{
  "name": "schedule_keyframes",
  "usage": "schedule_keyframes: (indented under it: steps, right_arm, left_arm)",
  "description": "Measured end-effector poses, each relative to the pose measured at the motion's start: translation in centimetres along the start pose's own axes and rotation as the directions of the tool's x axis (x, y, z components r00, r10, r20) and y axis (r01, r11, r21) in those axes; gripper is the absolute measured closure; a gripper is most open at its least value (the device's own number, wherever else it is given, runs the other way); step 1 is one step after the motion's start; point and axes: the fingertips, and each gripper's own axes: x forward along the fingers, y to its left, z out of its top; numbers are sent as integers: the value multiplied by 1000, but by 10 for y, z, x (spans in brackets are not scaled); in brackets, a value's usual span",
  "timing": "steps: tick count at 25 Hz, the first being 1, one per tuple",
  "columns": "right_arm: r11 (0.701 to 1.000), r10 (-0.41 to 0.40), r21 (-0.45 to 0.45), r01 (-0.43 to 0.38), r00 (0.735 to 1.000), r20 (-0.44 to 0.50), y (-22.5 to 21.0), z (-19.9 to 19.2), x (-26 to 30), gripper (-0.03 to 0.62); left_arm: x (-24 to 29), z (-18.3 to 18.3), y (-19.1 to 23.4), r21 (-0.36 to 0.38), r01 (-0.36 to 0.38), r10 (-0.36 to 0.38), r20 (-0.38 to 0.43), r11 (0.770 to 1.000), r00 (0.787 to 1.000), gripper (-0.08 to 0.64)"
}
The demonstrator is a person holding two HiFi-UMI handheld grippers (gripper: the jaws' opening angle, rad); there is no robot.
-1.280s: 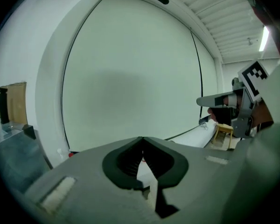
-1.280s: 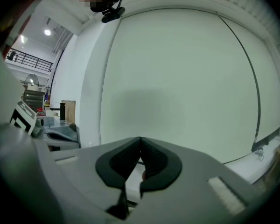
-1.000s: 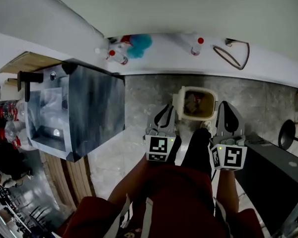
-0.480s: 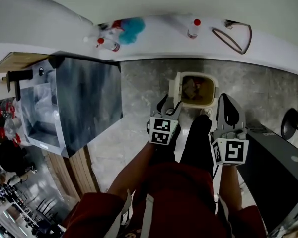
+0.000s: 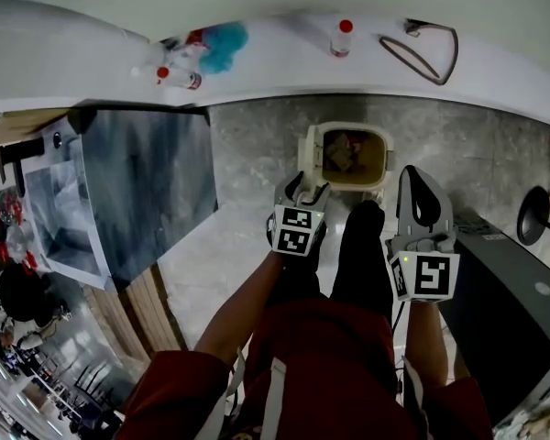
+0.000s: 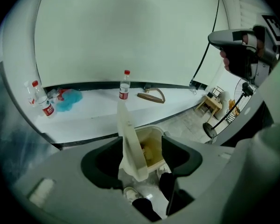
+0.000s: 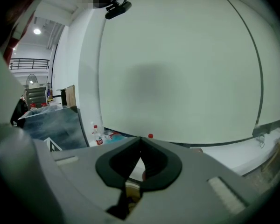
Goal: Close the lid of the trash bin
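Well, the trash bin (image 5: 378, 154) stands on the grey stone floor (image 5: 257, 149), right at the foot of the long white surface (image 5: 284, 62) that runs along the wall. It is a small cream-coloured bin with rounded corners and a brownish inside, and some pale crumpled rubbish (image 5: 341, 150) lies in it. Its lid (image 6: 129, 139) is open: a thin cream flap, hinged on the bin's left side, standing nearly upright with its narrow edge pointing up.

The left tool (image 5: 307, 193) is just this side of the bin, at the lid. Its two dark jaws are spread wide, and the lid rises in the gap between them, closer to the left jaw; I cannot tell whether either jaw touches it. The right tool (image 5: 412, 177) is held up beside the bin's right front corner, clear of it, with its jaws pinched together at the tips and nothing between them.

The person's dark trouser leg (image 5: 357, 255) reaches down toward the front of the bin, between the two tools.

Behind the bin, on the surface, a clear bottle with a red cap (image 5: 342, 37) stands upright. To the right of it lies a brown looped thing (image 5: 422, 49), and off to the left two more red-capped bottles (image 5: 170, 73) lie beside something fluffy and blue (image 5: 218, 46). Left of the bin, across the floor, is a big dark grey box (image 5: 142, 186).
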Motion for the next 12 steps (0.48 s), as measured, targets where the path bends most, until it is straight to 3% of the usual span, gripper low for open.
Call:
schedule_keyframes:
  steps: [8, 12]
  right_arm:
    - [1000, -9, 8, 9, 1000, -15, -24, -7, -2, 592]
    - [1000, -18, 16, 18, 999, -29, -40, -17, -6, 592]
  left_arm:
    - [9, 0, -10, -34, 1, -1, -13, 999, 1000, 291]
    - [17, 4, -31, 11, 47, -46, -32, 999, 998, 292]
